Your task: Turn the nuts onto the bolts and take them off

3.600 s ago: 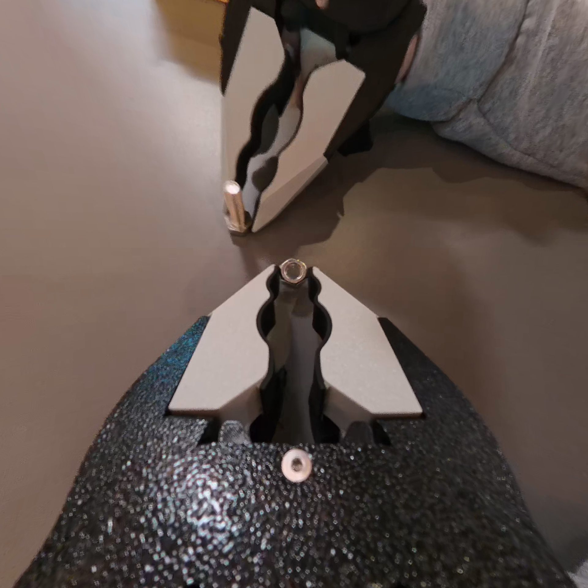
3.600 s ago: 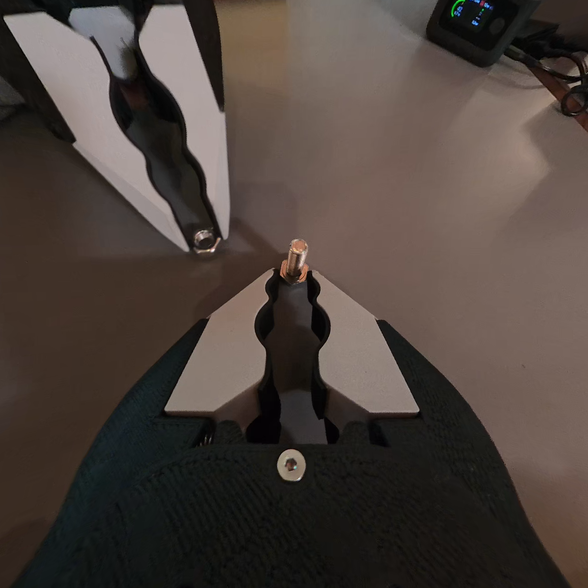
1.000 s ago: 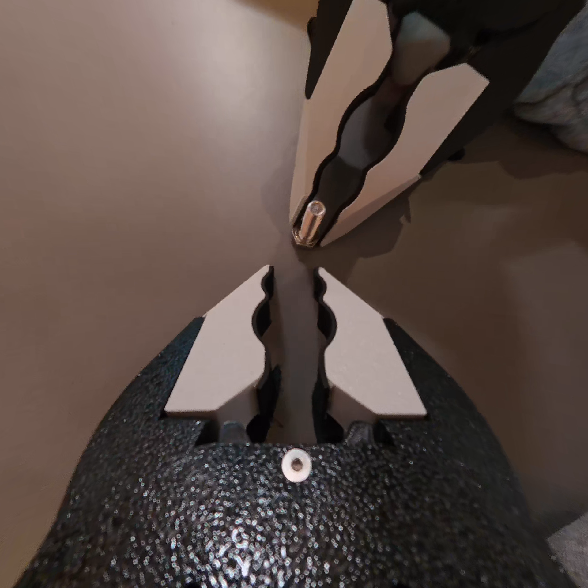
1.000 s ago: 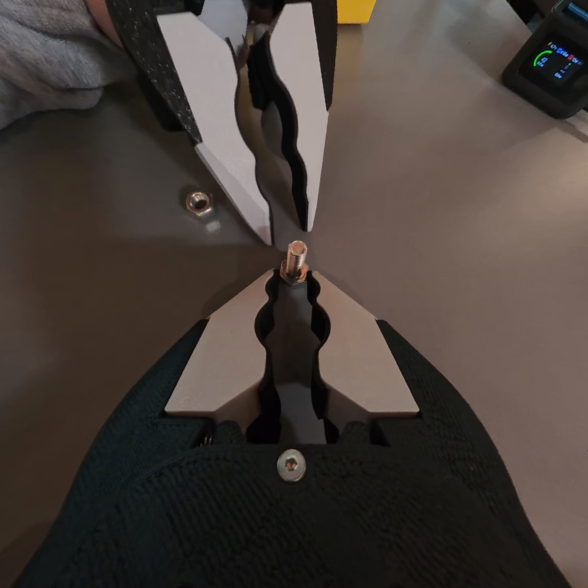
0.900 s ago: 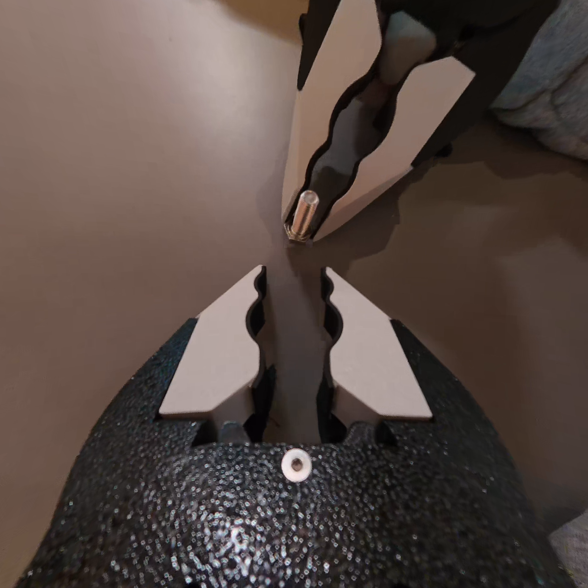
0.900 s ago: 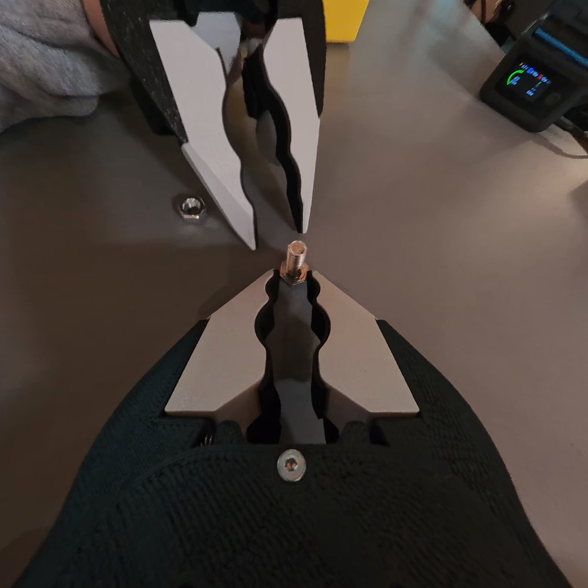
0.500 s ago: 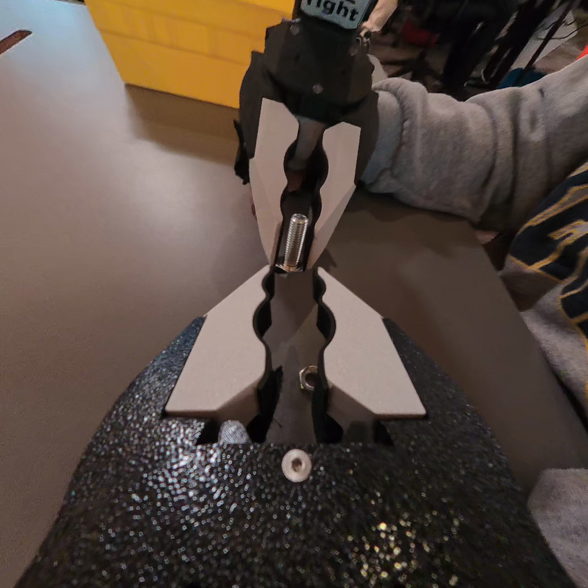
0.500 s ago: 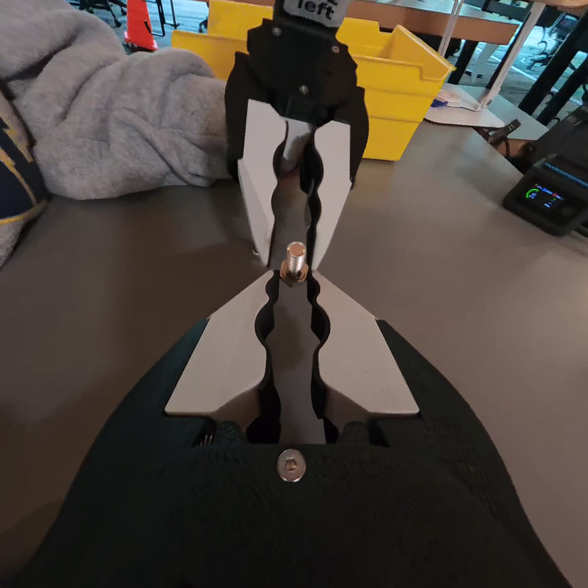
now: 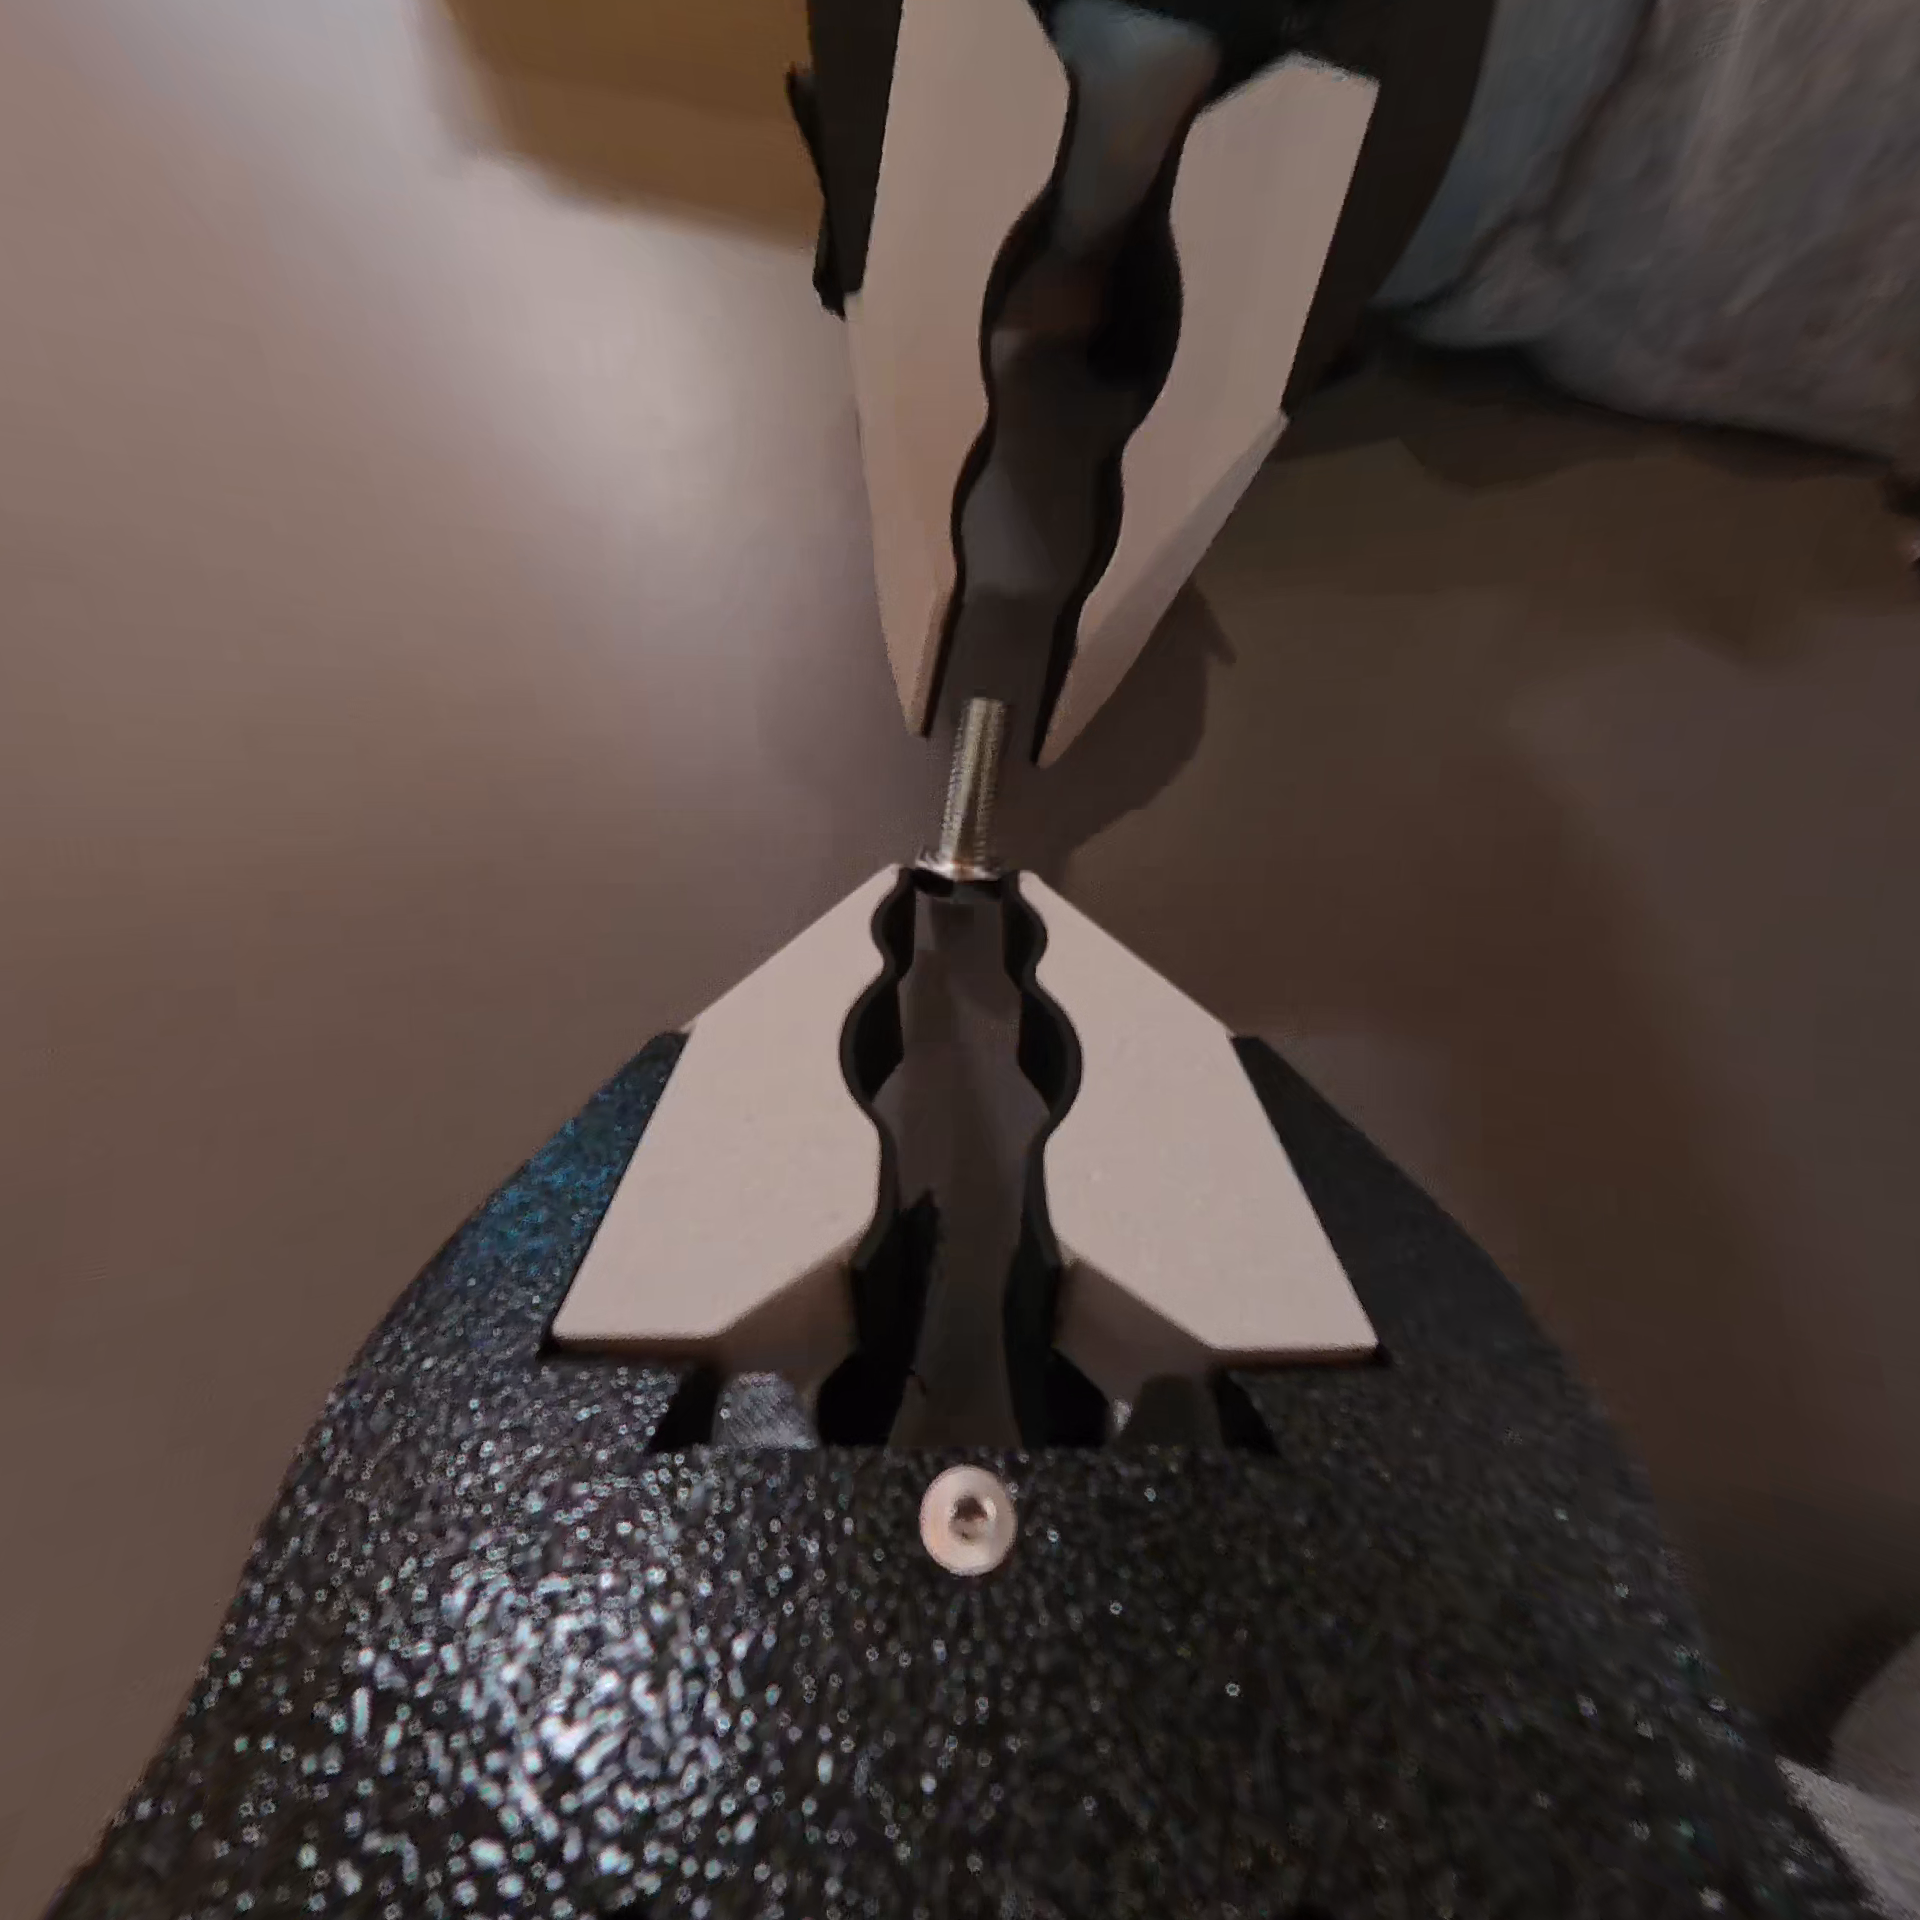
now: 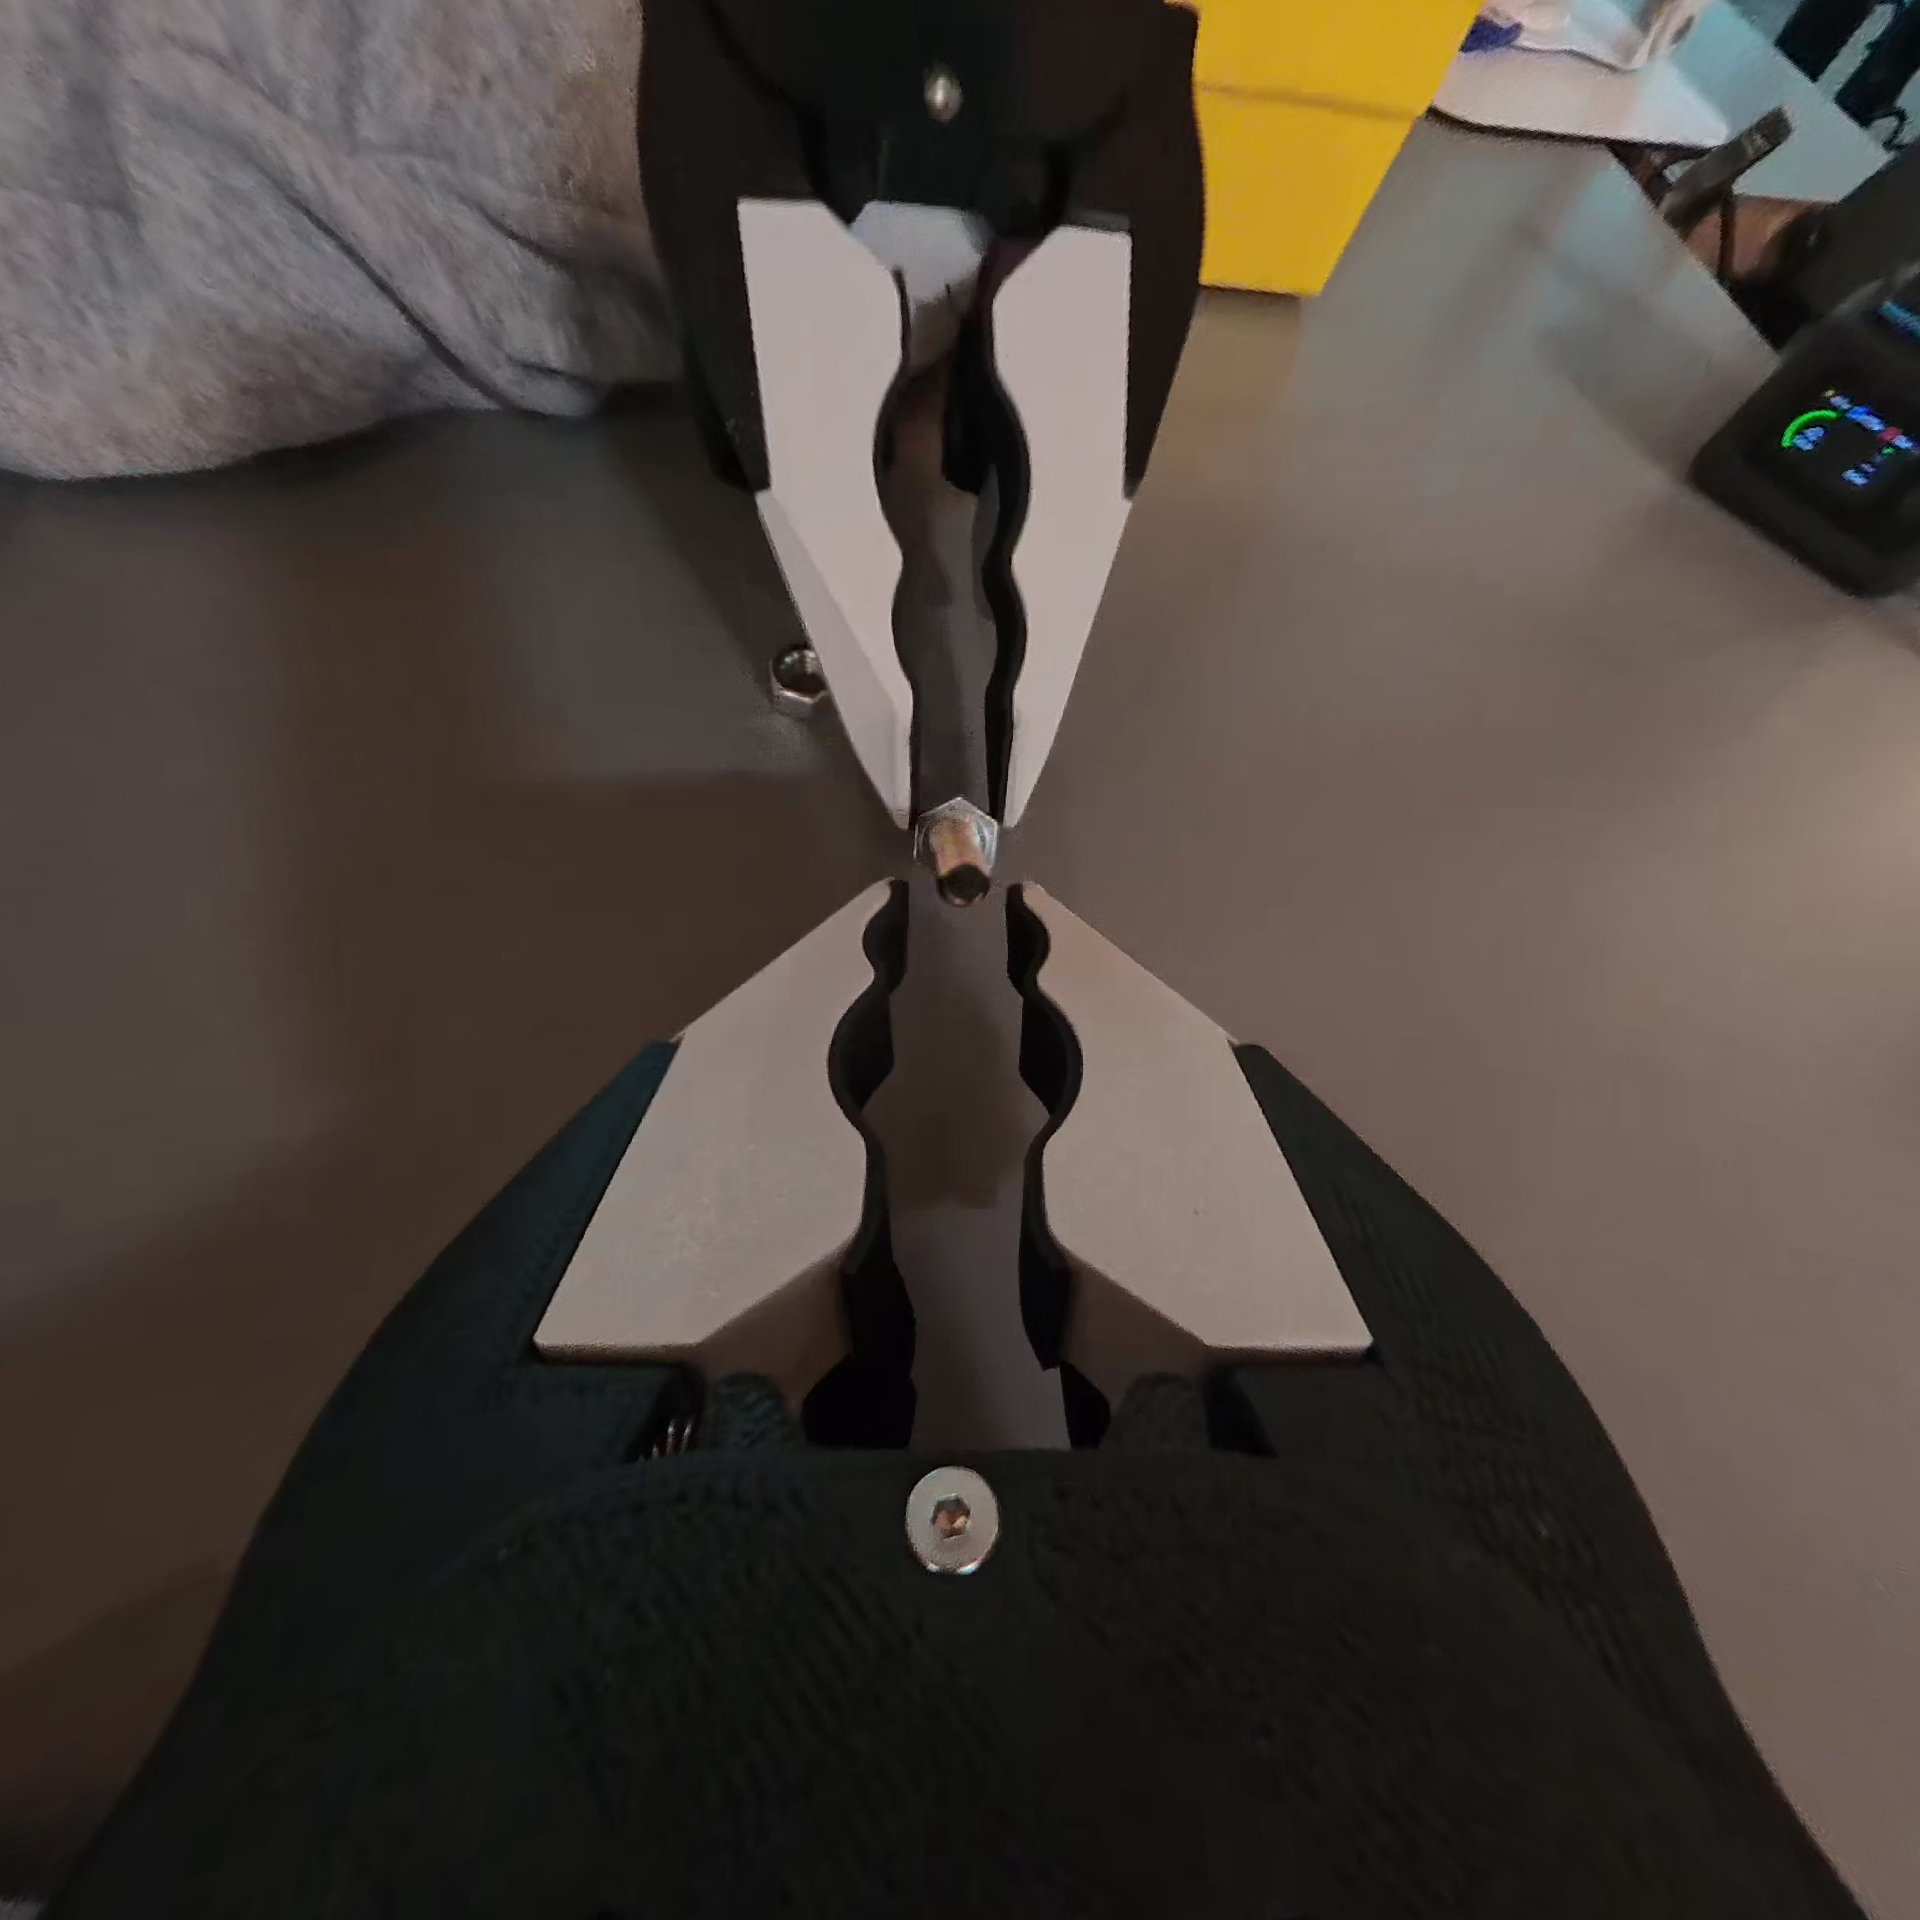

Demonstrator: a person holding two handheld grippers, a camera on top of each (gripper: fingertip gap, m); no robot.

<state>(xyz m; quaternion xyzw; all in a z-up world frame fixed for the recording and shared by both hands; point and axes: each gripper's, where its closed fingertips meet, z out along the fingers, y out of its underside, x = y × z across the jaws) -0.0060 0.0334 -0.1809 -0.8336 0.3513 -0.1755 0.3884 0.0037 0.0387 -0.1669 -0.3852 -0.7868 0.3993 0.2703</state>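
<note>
A silver bolt (image 9: 971,790) is held by its hex end between the tips of my left gripper (image 9: 958,878), which is shut on it. The threaded shaft points away at my right gripper (image 9: 982,743). The right gripper's jaws stand a little apart on either side of the shaft's end without touching it. In the right wrist view the bolt (image 10: 958,868) points at the camera from the left gripper (image 10: 954,821), just in front of the empty right gripper (image 10: 958,885). A loose nut (image 10: 798,675) lies on the table beside the left gripper's finger.
The brown-grey table (image 10: 1455,831) lies under both grippers. A yellow bin (image 10: 1309,187) stands at the back and a black device with a lit screen (image 10: 1839,468) at the right. A grey sleeve (image 10: 312,229) rests at the back left. Only a small space, under 4 cm, lies between the two pairs of fingers.
The bolt has passed from the right gripper's tips to the left gripper's tips. The left jaws have closed on its hex end and the right gripper has drawn back along the shaft.
</note>
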